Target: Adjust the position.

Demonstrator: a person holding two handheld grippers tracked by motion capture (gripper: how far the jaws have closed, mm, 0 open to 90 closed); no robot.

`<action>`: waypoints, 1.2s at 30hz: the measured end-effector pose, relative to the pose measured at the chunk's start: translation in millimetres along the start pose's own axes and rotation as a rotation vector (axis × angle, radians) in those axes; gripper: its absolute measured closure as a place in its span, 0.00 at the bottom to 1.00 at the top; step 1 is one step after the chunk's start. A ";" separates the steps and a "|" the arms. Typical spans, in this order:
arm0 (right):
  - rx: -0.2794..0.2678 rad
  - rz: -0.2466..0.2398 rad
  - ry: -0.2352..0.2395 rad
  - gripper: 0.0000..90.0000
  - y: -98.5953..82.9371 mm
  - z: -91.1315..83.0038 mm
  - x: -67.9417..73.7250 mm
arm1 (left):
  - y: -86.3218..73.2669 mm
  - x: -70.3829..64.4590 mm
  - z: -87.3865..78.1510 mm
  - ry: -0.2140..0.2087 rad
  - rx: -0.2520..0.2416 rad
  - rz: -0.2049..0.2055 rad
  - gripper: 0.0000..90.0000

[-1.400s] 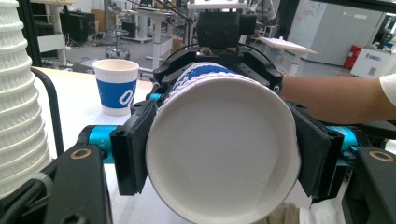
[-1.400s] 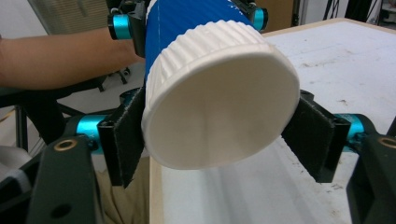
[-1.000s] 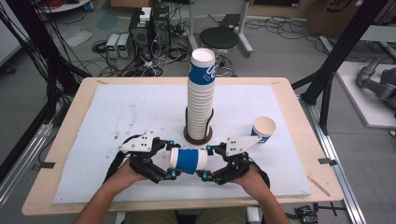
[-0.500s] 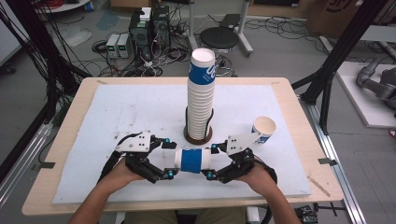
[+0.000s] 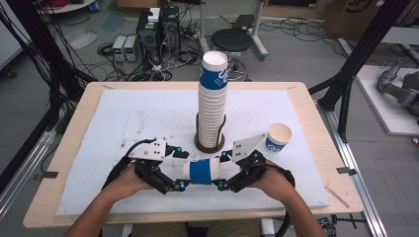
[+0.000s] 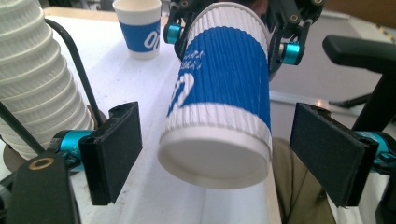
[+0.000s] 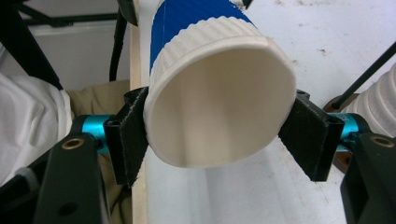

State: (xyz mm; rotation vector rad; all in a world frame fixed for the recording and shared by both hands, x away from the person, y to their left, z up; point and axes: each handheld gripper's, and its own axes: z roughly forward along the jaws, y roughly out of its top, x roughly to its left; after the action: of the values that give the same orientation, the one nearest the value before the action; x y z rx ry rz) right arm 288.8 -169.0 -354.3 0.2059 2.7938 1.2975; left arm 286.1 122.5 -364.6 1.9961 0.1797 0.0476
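Near the table's front edge, a ribbed blue-and-white paper cup (image 5: 201, 171) lies sideways between the two grippers, lifted off the white foam mat (image 5: 123, 118). Right gripper (image 5: 226, 171): jaws pinched on the cup's open rim, squeezing it slightly oval, as the right gripper view shows. Left gripper (image 5: 181, 170): jaws spread wide either side of the cup's closed base, clear gaps on both sides, not touching. Tall stack of white ribbed paper cups (image 5: 212, 103) stands upright in a black wire holder, just beyond the held cup, mid-table. Single upright blue-and-white paper cup (image 5: 277, 138) sits right of the stack, near the right gripper's grey plate. Open mat to the far left and far right; the near strip before the wooden table edge (image 5: 44, 207) is narrow.
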 end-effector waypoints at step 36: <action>0.319 -0.167 -0.006 0.33 41.3 20.1 7.6 | 14.7 4.2 45.0 -0.088 0.346 0.014 0.26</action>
State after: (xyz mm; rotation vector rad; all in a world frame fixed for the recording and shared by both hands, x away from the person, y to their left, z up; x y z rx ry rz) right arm 287.5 -126.4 -335.7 -0.0121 2.9236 0.8119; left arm 297.0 76.7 -370.4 2.3396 0.1230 -0.0665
